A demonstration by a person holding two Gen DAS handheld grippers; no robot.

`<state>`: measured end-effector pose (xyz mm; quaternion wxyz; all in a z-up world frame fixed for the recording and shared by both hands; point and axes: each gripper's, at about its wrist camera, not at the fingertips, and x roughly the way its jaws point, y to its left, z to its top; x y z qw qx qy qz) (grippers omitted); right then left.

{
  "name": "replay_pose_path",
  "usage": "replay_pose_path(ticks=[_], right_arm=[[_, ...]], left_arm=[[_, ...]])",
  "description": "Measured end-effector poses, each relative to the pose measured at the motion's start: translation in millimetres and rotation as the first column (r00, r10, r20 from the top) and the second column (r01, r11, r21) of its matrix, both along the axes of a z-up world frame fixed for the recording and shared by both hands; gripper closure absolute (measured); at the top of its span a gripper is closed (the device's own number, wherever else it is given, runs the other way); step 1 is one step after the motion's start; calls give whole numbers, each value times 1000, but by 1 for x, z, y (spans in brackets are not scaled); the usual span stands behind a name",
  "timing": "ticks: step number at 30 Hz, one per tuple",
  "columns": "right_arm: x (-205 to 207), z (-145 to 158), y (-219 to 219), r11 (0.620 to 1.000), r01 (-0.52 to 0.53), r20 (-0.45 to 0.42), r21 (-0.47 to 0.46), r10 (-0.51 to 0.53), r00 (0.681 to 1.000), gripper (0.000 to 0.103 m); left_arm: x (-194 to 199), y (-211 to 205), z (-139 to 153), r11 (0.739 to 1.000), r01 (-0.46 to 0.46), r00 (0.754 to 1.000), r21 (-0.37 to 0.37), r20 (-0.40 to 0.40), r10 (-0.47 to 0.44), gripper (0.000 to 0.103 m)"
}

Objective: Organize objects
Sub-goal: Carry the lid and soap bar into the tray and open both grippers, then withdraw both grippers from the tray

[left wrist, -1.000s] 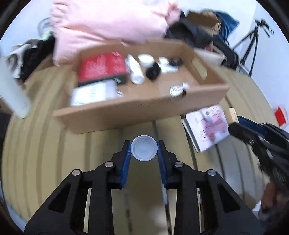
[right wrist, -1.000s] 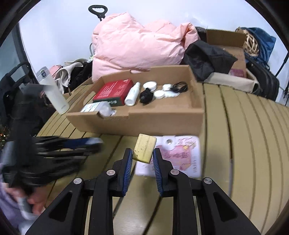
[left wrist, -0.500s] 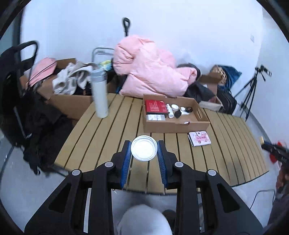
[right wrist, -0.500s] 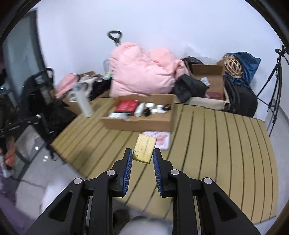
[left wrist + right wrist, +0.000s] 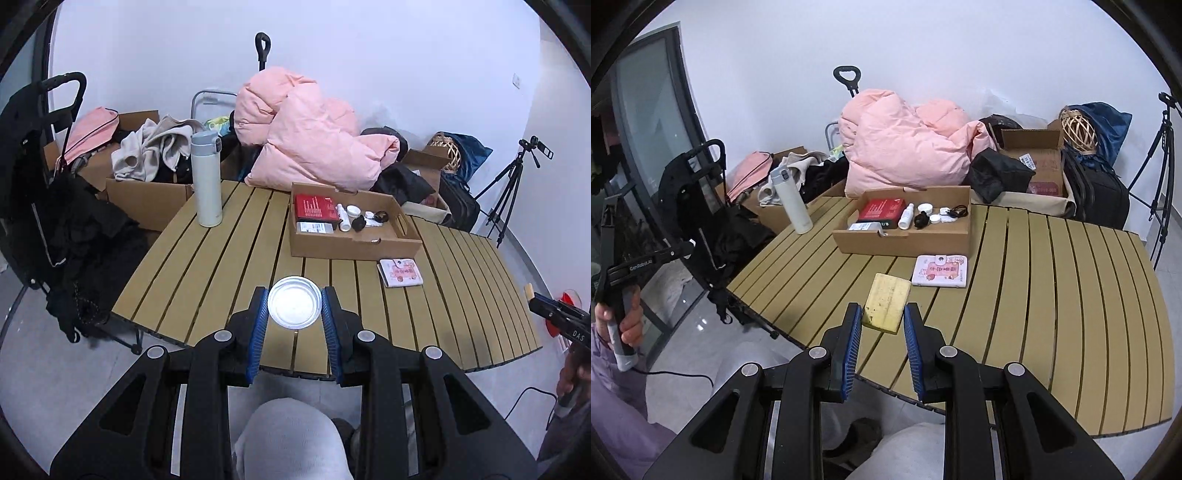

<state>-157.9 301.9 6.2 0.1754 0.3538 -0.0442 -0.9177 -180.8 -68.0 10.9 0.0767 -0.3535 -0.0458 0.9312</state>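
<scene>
My left gripper [image 5: 294, 308] is shut on a round white lid [image 5: 294, 307], held in the air over the table's near edge. My right gripper [image 5: 882, 314] is shut on a yellow sponge [image 5: 886, 303], also held off the table near its front edge. The open cardboard box [image 5: 352, 245] [image 5: 905, 242] stands far ahead on the slatted table [image 5: 221, 280] [image 5: 1052, 288]; it holds a red box [image 5: 314, 206], a white bottle [image 5: 907, 216], small jars and a black cable. A pink booklet [image 5: 400, 272] [image 5: 941, 275] lies in front of the box.
A white thermos [image 5: 207, 179] [image 5: 790, 201] stands at the table's far left. A pink duvet [image 5: 314, 147], bags and cardboard boxes are piled behind the table. A black stroller [image 5: 40, 192] stands left, a tripod [image 5: 513, 184] right. My knees show below both grippers.
Both grippers pulled far back and up from the box to beyond the table's near edge, still holding the lid and sponge. The whole table has come into view.
</scene>
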Motion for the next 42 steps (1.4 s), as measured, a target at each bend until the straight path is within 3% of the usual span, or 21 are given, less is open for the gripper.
replay_pose_path(ticks=[6,10,14,18,22,25,28,30,34,37,39,40,42], right_arm=[[-19,0,0,1000,10,8,20,-10,1000,77],[-54,26,1,999,4,-24,45,-3,1000,77],[-116,67,2,997,-46,-49,55,49,998,77],[-203,72,-8,996,-79,31,35,78,996,77],[-292,28,-32,996,-90,179,-15,91,980,77],[-349,-38,-57,997,-71,318,-27,75,945,77],[-380,-103,-74,999,-38,421,-31,47,906,77],[-390,-136,-78,999,-16,467,-34,30,883,77],[-402,-167,-76,999,35,517,-33,-13,856,75],[-402,-161,-70,998,47,494,-28,-27,869,58],[-398,-149,-64,998,62,466,-19,-46,883,30],[-393,-141,-58,997,72,453,-38,-47,891,24],[-381,-121,-49,993,74,426,-92,-28,904,20]], left_arm=[[-26,11,0,999,27,999,-18,22,-26,78],[-69,26,29,992,128,991,2,35,-128,78],[-128,56,67,976,213,977,-54,-1,-213,78],[-202,95,60,964,245,969,-101,49,-241,78],[-282,130,0,965,255,950,-56,202,-239,78],[-338,156,-80,971,226,921,-84,343,-185,78],[-363,175,-136,965,255,879,-68,431,-202,78],[-373,177,-159,970,242,868,-38,456,-199,78],[-378,169,-166,976,213,883,-56,438,-167,61],[-374,160,-151,978,201,902,-63,402,-160,49],[-370,151,-134,980,194,909,-39,383,-164,44],[-363,145,-122,981,190,915,-26,368,-167,42],[-348,138,-99,982,186,930,-33,328,-165,39]])
